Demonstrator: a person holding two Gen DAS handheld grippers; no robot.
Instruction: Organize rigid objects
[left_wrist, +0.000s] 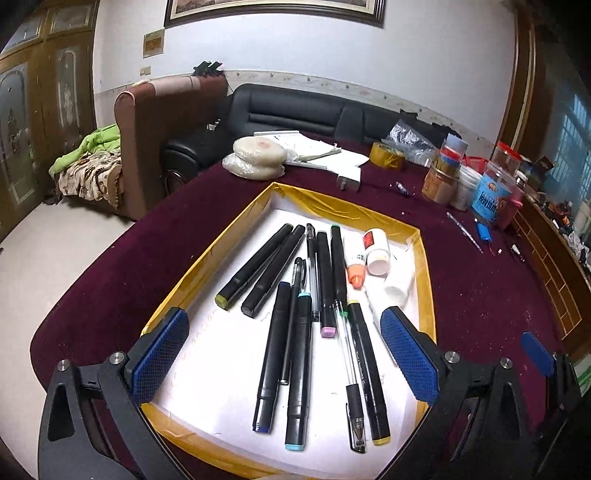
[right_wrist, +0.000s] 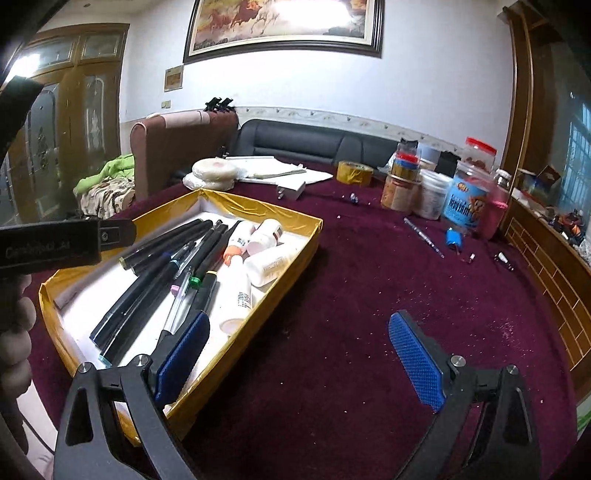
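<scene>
Hovering both grippers over the table, nothing held. Left gripper (left_wrist: 284, 354) is spread wide, empty, sitting above the near end of the gold-edged tray (left_wrist: 424, 258). Right gripper (right_wrist: 299, 362) also spread wide and empty; its left finger overlaps the tray's near corner in the right wrist view, its right finger is over bare maroon cloth (right_wrist: 369, 295).

Task items: the markers and pens (left_wrist: 295, 295) already lie in the tray, roughly parallel, some overlapping. A clear gel pen (left_wrist: 347, 354) lies askew beside a yellow-capped marker (left_wrist: 365, 369). White bottles (left_wrist: 376, 251) and an orange-capped tube (left_wrist: 356, 273) sit along the tray's right side. A loose pen (right_wrist: 423, 236) and a small blue part (right_wrist: 452, 236) are still out on the cloth near the jars (right_wrist: 472, 192), well apart from both grippers. My read: those are what's left to collect.

Relative to the tools: the pen pile lies directly between and ahead of the left fingers. Loose items are far ahead-right of the right gripper.

Risks, imo:
- Left closing now likely grabs 2-3 pens at once since they touch/overlap; one slips out or rolls.
- Thin loose pen lies flat on plush cloth; pads may snag fabric or skid off the round barrel.
- Right gripper's left finger is close to the tray wall; sweeping right could clip it and shift the tray.
- Reaching toward the jars risks knocking one, cluster looks tight.
</scene>
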